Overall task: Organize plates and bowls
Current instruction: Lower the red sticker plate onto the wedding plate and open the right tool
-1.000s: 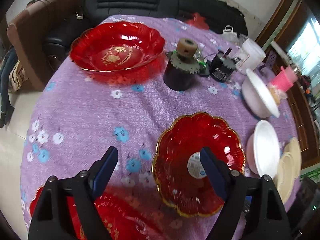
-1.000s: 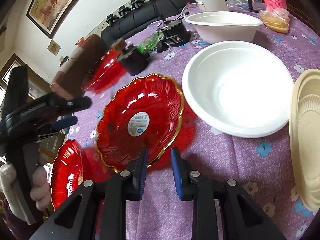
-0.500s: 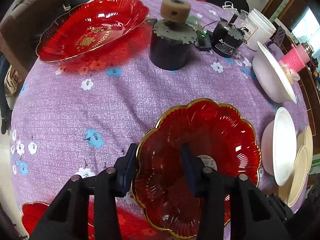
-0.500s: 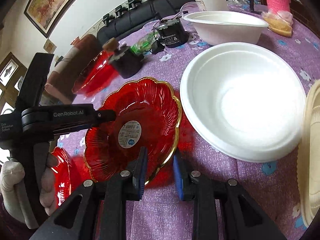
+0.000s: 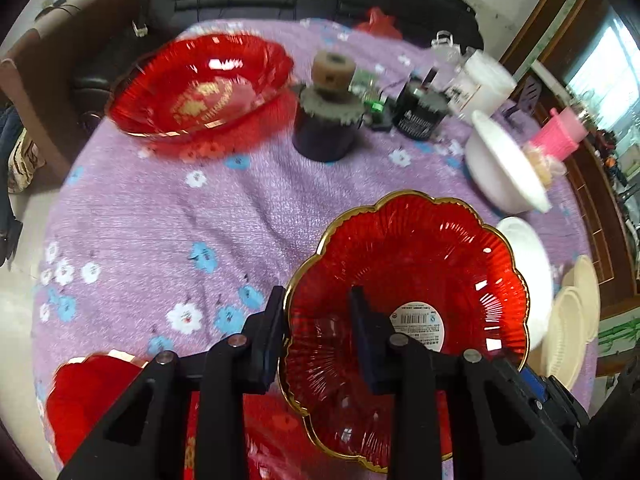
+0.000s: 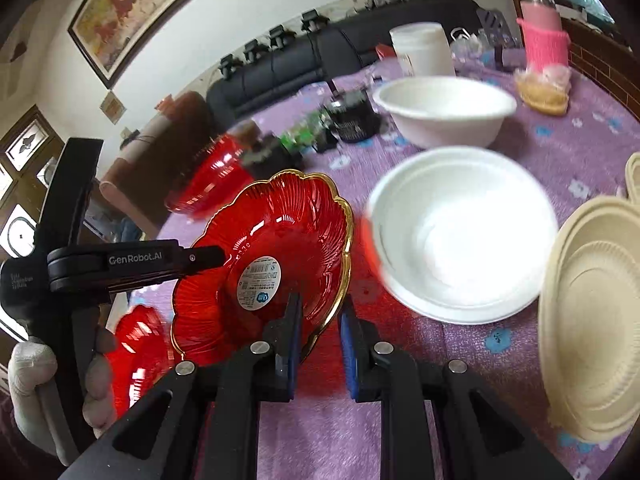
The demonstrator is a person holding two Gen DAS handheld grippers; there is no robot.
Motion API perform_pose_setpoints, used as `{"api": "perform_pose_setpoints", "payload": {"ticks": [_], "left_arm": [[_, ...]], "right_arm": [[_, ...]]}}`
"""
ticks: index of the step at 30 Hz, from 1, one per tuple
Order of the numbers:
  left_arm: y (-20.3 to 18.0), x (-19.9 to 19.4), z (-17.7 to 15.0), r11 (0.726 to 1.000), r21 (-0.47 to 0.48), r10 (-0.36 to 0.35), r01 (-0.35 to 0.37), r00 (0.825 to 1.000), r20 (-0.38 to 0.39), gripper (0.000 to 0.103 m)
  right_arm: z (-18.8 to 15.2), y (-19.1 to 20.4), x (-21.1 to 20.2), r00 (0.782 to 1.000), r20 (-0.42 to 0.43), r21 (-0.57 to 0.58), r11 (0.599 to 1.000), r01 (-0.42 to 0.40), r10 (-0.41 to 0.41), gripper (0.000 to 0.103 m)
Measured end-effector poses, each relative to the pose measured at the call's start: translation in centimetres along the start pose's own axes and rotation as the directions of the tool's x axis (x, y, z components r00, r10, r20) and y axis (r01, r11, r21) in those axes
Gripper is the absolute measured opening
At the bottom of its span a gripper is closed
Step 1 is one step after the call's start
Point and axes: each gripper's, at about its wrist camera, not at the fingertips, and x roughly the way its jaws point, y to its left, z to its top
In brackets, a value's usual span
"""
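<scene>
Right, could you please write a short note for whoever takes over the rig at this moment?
Left tool: shut on the near rim of the gold-edged red bowl, which is tilted up off the purple cloth.
Right tool: straddles the bowl's opposite rim; a clamp is not certain.
Elsewhere: large red dish at the far side, red plate near the left tool, two white bowls, beige plates.
Done: red bowl picked up.
Left: set it down with the other red dishes; white bowls are not yet stacked.

Bright daylight, probably from the window (image 5: 600, 68); motion blur, dark fisheye-warped edges.
</scene>
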Motion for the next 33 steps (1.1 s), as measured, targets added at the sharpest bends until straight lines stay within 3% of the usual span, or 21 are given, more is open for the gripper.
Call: {"api": "perform_pose_setpoints", "payload": {"ticks": [8,16,21,27,33], "left_arm": [[2.4,-7.9,-3.6,0.998,-0.034,0.05,-0.046,0.989,0.139,0.03],[8.2,-12.7,-9.0,0.984,-0.135,0.146,-0.119,0.967,0.209,0.031],[11.9,-12.6,-11.8,0.969,-0.204,0.182,-0.142,0.963,0.196,0.031],[15.3,-9.8,-13.4,0.952,-0.27,0.181,-0.141,0.975,0.129,0.031],[15.8,-7.3,-13.5,0.95,-0.275,0.182,-0.151,0.979,0.094,0.031]], "right_arm": [[-1.1,4.3,-3.5,0.996,0.029,-0.066,0.994,-0.082,0.084,0.02],[-4.1,10.5,-2.9,0.987,-0.042,-0.18,0.97,-0.163,0.157,0.02],[-6.5,13.2,-0.3,0.979,-0.125,-0.219,0.958,-0.186,0.161,0.02],[-8.7,14.0,3.2,0.967,-0.218,-0.23,0.957,-0.179,0.129,0.02],[-9.6,13.7,4.9,0.965,-0.248,-0.246,0.958,-0.148,0.086,0.02]]}}
